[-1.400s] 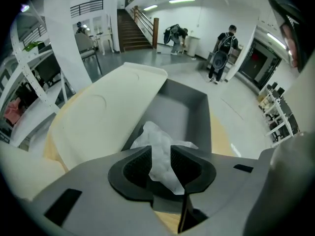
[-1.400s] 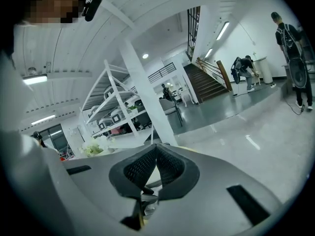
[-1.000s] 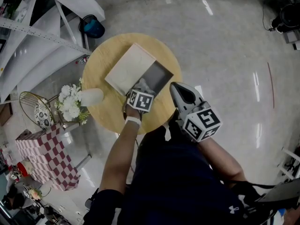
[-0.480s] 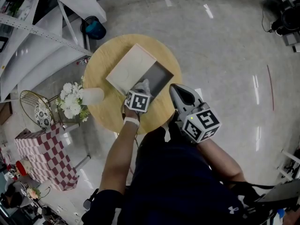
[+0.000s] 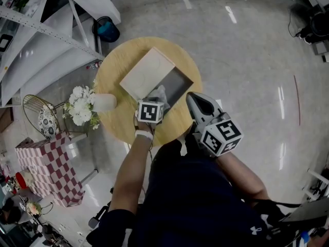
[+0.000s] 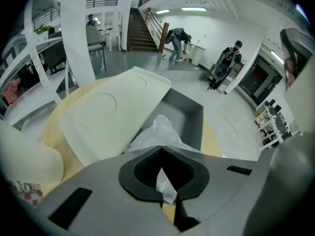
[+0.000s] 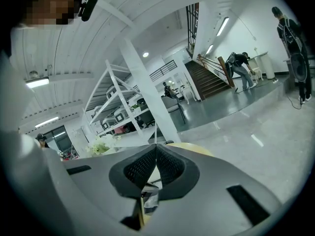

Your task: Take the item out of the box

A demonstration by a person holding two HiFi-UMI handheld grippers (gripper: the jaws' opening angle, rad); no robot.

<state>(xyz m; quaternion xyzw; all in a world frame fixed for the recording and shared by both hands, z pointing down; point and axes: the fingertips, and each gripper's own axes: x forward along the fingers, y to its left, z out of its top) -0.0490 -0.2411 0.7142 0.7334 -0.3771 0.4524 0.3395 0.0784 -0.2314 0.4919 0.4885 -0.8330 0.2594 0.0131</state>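
Pinching crinkly clear plastic bag [image 6: 158, 131], left tool [image 6: 161, 147] above rectangular grey box [image 6: 189, 113].

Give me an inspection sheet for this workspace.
Surface: round wooden table.
Job's things: grey open box, its cream lid slid aside; clear plastic bag in it.
Clutter: white vase of white flowers at the table's edge.
Grippers: left tongs shut on the bag; right tongs shut, empty.
Cables: nothing seen on the table.
Surroundings: white shelving rack, red-and-white chequered box, people by a distant staircase.
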